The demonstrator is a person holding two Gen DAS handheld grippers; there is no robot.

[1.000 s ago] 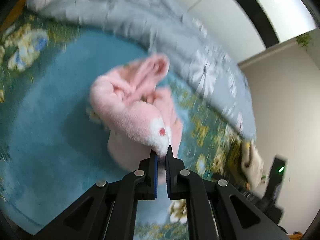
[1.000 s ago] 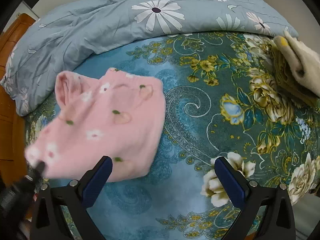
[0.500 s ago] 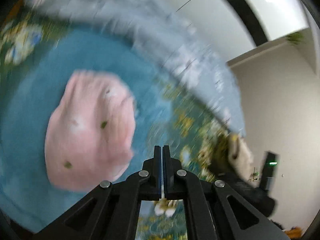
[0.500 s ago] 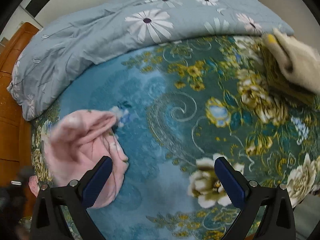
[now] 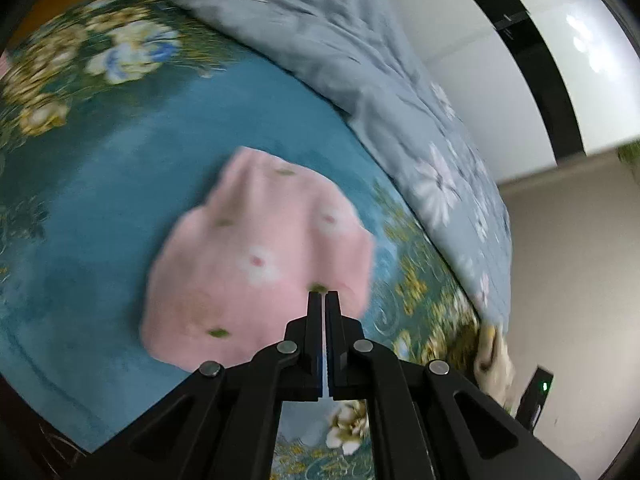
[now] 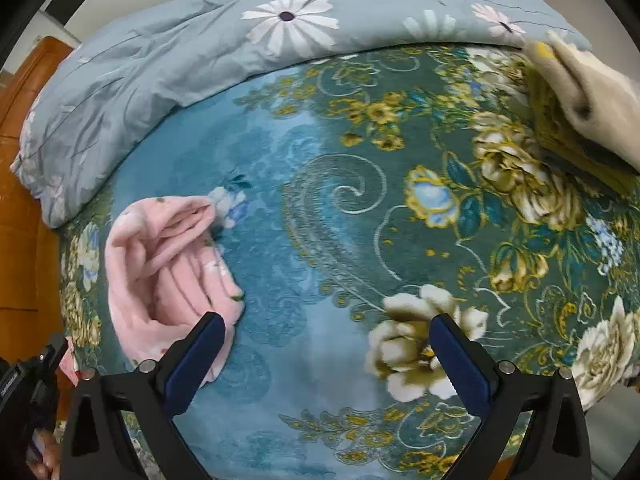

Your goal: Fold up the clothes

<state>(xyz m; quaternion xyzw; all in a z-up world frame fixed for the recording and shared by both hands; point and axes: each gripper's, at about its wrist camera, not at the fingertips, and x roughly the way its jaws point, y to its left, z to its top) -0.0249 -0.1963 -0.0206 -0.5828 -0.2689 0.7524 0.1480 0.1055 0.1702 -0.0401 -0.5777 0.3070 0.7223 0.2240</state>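
I am holding 2 tools over the bed (image 6: 320, 248), which is covered by a teal floral blanket. My left hand-held gripper (image 5: 324, 300) is pinched fully together with nothing between its pads; it is hanging above the pink garment (image 5: 256, 264), and I am not gripping the cloth. My right hand-held gripper (image 6: 326, 344) is spread wide and empty, pointing steeply down at bare blanket, with the pink garment (image 6: 168, 272) lying beside its left finger. The garment is sitting toward the left side of the bed, near the grey daisy-print quilt (image 6: 200, 40) bunched along the far edge. From the left wrist view it is reading as a compact, roughly rectangular bundle with 1 smooth face up; from the right wrist view I am seeing stacked layers and rolled edges at its open side, so I am judging the main folds as made but loose, not crisp. What I am judging as left: squaring the edges, perhaps 1 more fold, then setting it aside. A beige and yellow cloth item (image 6: 580, 92) is lying at the far right corner; whether it is already folded or waiting its turn, I cannot tell. Blur in the left wrist view is limiting detail.
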